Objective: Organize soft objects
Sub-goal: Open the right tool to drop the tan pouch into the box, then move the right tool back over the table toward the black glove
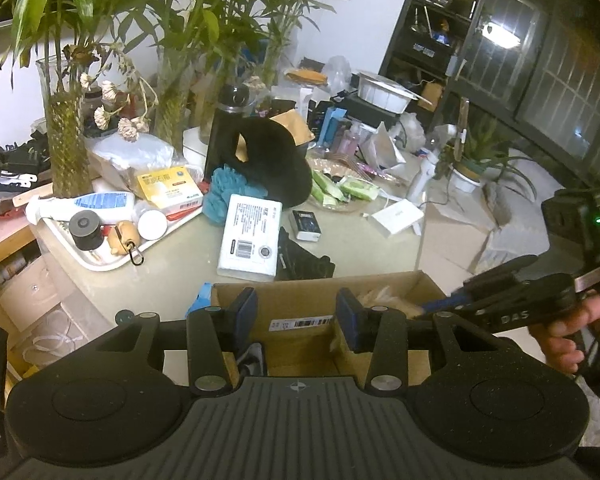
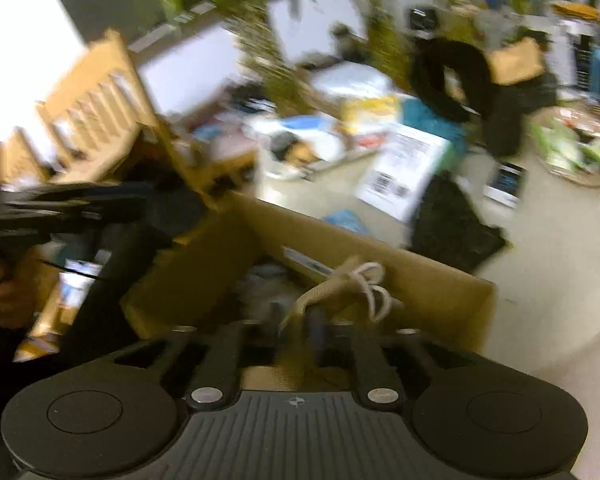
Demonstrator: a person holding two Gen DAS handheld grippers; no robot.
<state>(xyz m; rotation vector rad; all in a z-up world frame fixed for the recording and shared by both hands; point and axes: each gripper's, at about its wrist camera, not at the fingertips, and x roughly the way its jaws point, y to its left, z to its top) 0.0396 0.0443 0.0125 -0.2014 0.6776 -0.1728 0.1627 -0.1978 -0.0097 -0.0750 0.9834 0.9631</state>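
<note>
An open cardboard box (image 1: 300,294) (image 2: 400,264) stands at the table's near edge. My left gripper (image 1: 296,314) hangs over it, open, nothing between its fingers. A beige drawstring pouch (image 2: 332,286) (image 1: 384,300) with a white cord lies in the box. My right gripper (image 2: 296,320) (image 1: 440,310) is low over it, jaws a little apart, a strip of the pouch between them; the view is blurred. Farther back on the table are a black plush item (image 1: 276,160) (image 2: 452,80), a teal fluffy item (image 1: 224,196) and a black cloth (image 1: 300,256) (image 2: 448,220).
A white flat box (image 1: 250,240) and a small dark box (image 1: 306,224) lie behind the carton. A white tray (image 1: 96,262) of toiletries sits left, glass vases (image 1: 66,140) of bamboo behind it. A person's hand (image 1: 560,336) holds the right gripper. A wooden chair (image 2: 100,112) stands left.
</note>
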